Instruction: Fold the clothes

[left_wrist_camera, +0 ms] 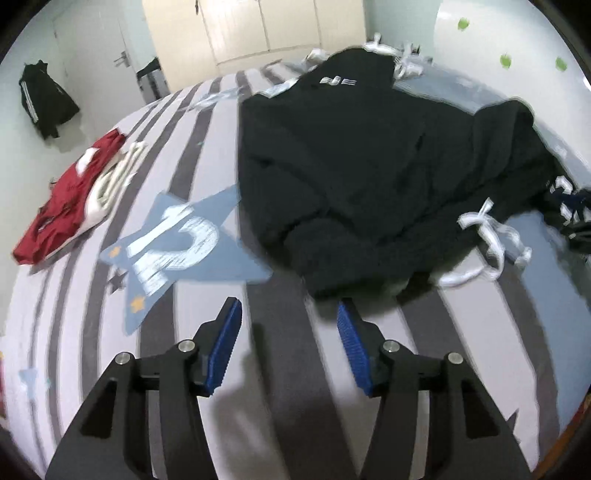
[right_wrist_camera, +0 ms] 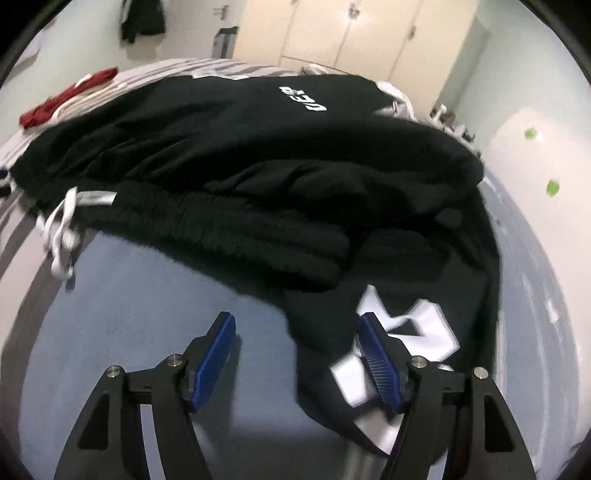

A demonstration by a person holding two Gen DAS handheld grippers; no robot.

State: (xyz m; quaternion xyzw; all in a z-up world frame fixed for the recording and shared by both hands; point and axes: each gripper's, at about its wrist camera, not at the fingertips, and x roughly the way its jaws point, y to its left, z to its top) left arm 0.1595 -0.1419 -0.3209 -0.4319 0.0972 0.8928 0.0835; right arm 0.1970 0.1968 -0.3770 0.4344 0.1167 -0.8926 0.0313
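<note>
A black garment (left_wrist_camera: pixel 351 155) with small white lettering lies crumpled on the striped bed sheet (left_wrist_camera: pixel 199 155), white drawstrings (left_wrist_camera: pixel 491 229) trailing from its near right side. My left gripper (left_wrist_camera: pixel 288 308) stands open over bare sheet, its right fingertip close to the garment's near edge, nothing between the fingers. In the right wrist view the same black garment (right_wrist_camera: pixel 258 147) fills the middle. A dark cloth with big white letters (right_wrist_camera: pixel 417 325) lies at the lower right. My right gripper (right_wrist_camera: pixel 295 319) is open above that cloth's left edge, and the pads do not press on it.
Folded red and white clothes (left_wrist_camera: pixel 70 199) sit at the bed's far left. A blue star print with "12" (left_wrist_camera: pixel 177 240) marks the sheet. Cream wardrobe doors (left_wrist_camera: pixel 258 26) stand beyond the bed. A dark jacket (left_wrist_camera: pixel 44 99) hangs on the left wall.
</note>
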